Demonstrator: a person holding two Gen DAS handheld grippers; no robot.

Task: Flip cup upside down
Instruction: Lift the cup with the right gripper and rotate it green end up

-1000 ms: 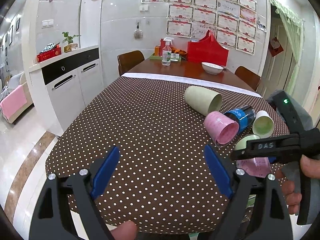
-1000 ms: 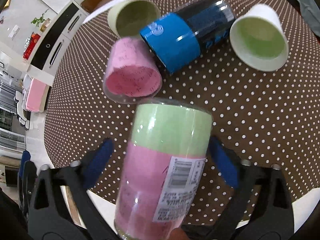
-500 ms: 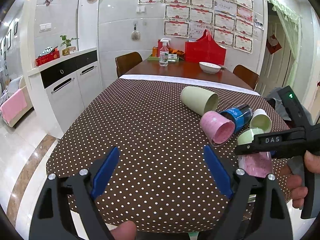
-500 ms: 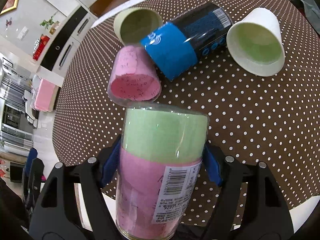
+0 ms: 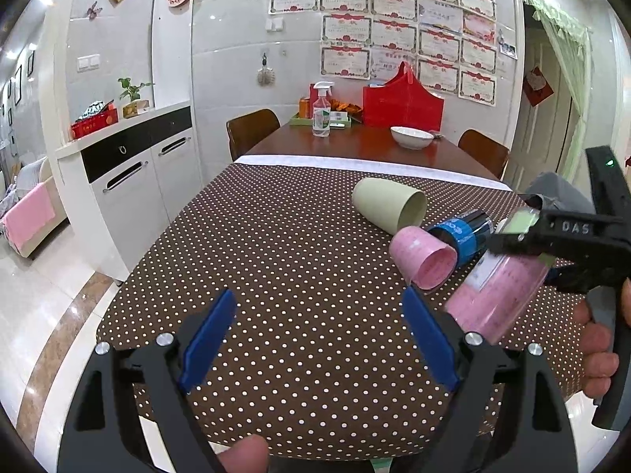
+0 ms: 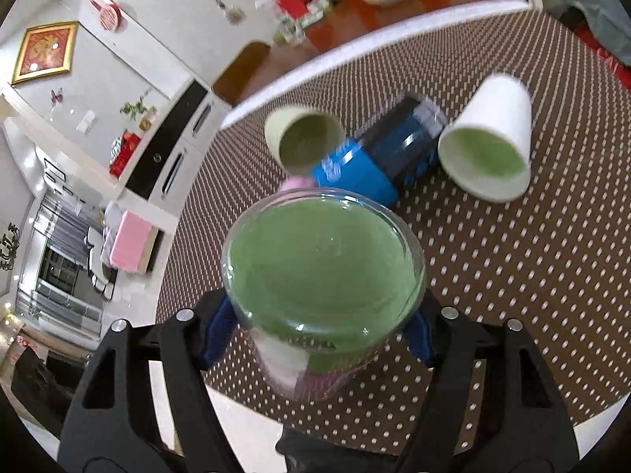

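The right hand-held gripper (image 6: 321,333) is clamped on the pink-and-green plastic cup (image 6: 323,272), tilted above the tabletop's (image 5: 276,268) near right edge. It looks light, slick and squeezable, so mid-body is probably the safest hold. The left hand-held gripper (image 5: 315,339) hangs apart, empty.

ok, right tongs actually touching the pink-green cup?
Touching. In the right wrist view both blue pads press the sides of the pink-green cup, lifted off the polka-dot table.

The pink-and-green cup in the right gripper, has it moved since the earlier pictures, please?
Yes. The pink-and-green cup has tipped up off the tablecloth, its green end now facing the camera.
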